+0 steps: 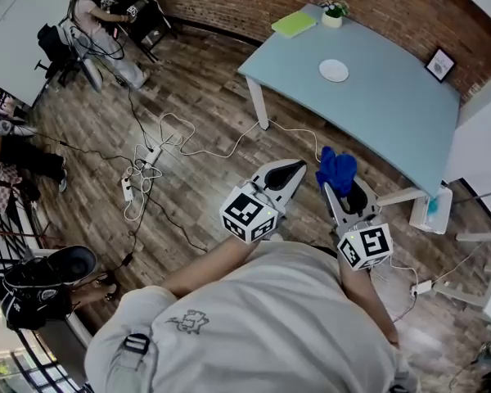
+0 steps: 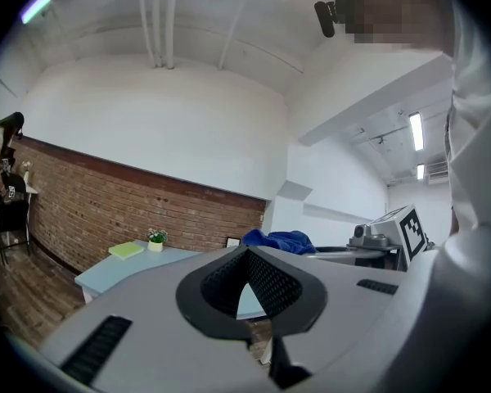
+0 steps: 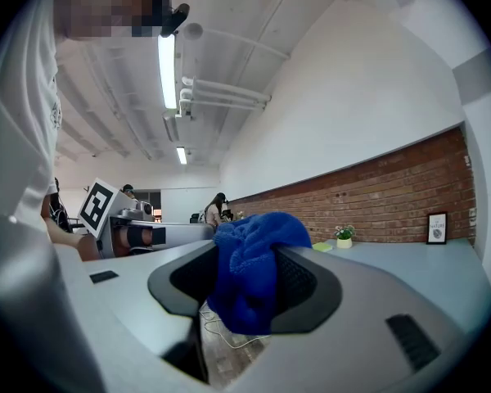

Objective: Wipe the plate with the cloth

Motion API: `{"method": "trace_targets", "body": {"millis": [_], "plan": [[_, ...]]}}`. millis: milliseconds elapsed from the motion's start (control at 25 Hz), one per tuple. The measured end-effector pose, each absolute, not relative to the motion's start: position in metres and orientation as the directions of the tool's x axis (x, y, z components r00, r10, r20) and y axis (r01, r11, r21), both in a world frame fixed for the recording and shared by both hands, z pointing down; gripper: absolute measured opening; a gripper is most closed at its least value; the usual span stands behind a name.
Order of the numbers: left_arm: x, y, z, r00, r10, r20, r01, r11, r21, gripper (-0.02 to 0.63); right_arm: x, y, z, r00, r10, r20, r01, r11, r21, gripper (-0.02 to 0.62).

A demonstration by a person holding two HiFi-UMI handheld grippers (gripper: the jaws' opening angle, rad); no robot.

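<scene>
A small white plate (image 1: 334,70) lies on the light blue table (image 1: 393,113), well ahead of both grippers. In the head view my right gripper (image 1: 334,190) is shut on a bunched blue cloth (image 1: 337,169), held over the wooden floor short of the table's near edge. The right gripper view shows the cloth (image 3: 250,268) pinched between the jaws and hanging down from them. My left gripper (image 1: 298,167) is held beside it, shut, with nothing in it. In the left gripper view its jaws meet at the tip (image 2: 247,254), and the cloth (image 2: 278,240) shows off to the right.
On the table's far end lie a green notebook (image 1: 294,24), a potted plant (image 1: 333,15) and a small picture frame (image 1: 439,64). Cables and a power strip (image 1: 139,170) trail over the floor at the left. A white bin (image 1: 432,210) stands by the table's right corner. A seated person (image 1: 94,11) is at the back left.
</scene>
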State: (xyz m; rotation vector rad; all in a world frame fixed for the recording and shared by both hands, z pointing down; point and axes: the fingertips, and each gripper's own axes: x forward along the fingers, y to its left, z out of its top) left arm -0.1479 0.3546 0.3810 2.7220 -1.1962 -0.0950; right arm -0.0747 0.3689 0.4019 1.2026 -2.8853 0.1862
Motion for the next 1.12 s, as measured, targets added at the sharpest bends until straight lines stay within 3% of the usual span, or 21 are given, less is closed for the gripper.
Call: {"method": "trace_targets", "body": {"millis": [640,1120], "plan": [[-0.164,0.265,0.396,0.654,-0.754,0.057,-0.749,-0.635,0.188,0.006,-0.095,0.274,0.41,-0.736,-0.675,0.051,-0.675,0.728,-0.119,0.175],[-0.103,0.12,0.407,0.647,-0.761,0.047,-0.754,-0.63,0.186,0.006,-0.037,0.127,0.417,-0.751,-0.658,0.046,-0.659,0.744,-0.115,0.175]]}}
